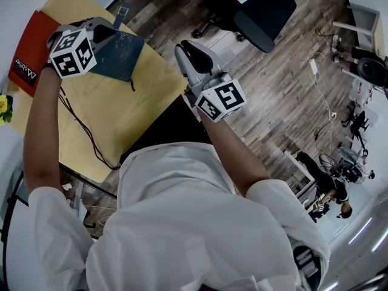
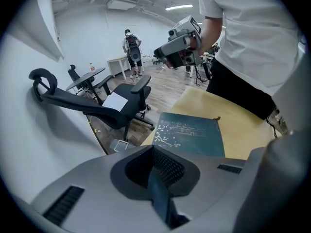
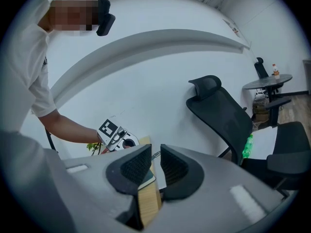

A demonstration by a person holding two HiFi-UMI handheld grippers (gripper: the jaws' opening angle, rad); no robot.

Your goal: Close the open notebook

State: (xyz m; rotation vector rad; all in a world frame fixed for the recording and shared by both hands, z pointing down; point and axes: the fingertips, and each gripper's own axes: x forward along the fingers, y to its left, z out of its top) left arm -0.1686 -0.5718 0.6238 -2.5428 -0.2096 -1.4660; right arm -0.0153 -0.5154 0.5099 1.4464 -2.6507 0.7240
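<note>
Head view: my left gripper point(image 1: 102, 30) has its jaws fully together and holds nothing. It hangs over the near-left corner of the notebook point(image 1: 124, 56), tips pointing steeply down. I can't tell if it touches. The notebook lies flat on the yellow table point(image 1: 115, 114), dark cover up, so it looks closed already. My right gripper point(image 1: 193, 48) is off the table edge, well to the right of the book. The red folder point(image 1: 29, 50) sits just behind my left gripper.

Left gripper view: the pads meet and nothing is between them. The notebook is just ahead of and below the tips, with its patterned cover facing me.

Right gripper view: the jaws stand a narrow slit apart and are empty. Through the slit a corner of the notebook shows far ahead, near the left gripper.

To do the step well, I judge I should press the closed left tips straight down on the cover's free edge, not slide the book, and keep the right gripper clear.
</note>
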